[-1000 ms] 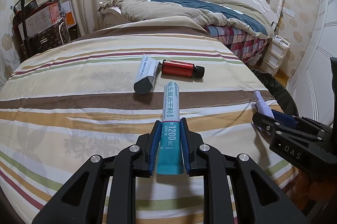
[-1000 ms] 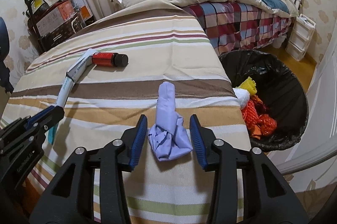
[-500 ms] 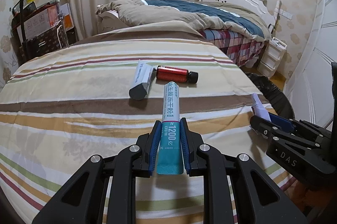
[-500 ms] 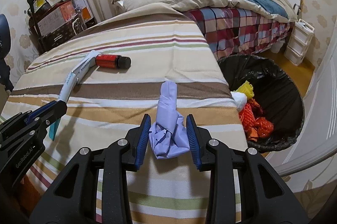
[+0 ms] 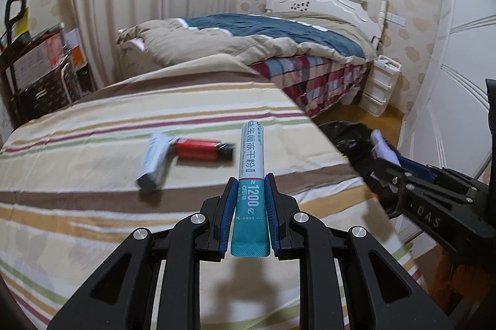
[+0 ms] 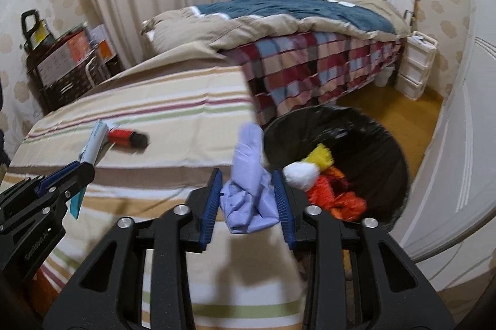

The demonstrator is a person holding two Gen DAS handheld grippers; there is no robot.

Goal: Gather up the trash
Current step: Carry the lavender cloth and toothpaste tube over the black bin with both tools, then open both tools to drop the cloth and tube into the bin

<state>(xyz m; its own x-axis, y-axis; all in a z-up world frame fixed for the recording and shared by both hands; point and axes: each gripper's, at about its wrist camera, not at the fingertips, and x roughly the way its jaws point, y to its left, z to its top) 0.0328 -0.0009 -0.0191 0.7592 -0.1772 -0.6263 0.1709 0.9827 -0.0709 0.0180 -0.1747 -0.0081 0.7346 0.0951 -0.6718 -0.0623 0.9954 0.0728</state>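
Observation:
My left gripper (image 5: 250, 178) is shut on a teal and white sachet stick (image 5: 251, 153), held clear above the striped bed cover (image 5: 93, 206). My right gripper (image 6: 246, 175) has its jaws closing, pads pressing a crumpled lavender wad (image 6: 248, 193) that hangs off the cover near the bed's right edge. Just right of it stands a black-lined trash bin (image 6: 372, 144) with orange, yellow and white rubbish inside. A red bottle (image 5: 198, 148) and a grey-white box (image 5: 155, 162) lie on the cover further back. In the left wrist view the right gripper (image 5: 386, 167) shows at the right, beside the bin (image 5: 344, 134).
A second bed with a tan and blue quilt (image 6: 279, 16) and a plaid sheet stands behind. White drawers (image 6: 415, 66) sit by its headboard. A cart of boxes (image 6: 62, 63) is at the far left, a white door (image 6: 458, 159) at the right.
Both grippers have lifted off the cover with their items, and both views have swung toward the bin. The right jaws have narrowed onto the lavender wad.

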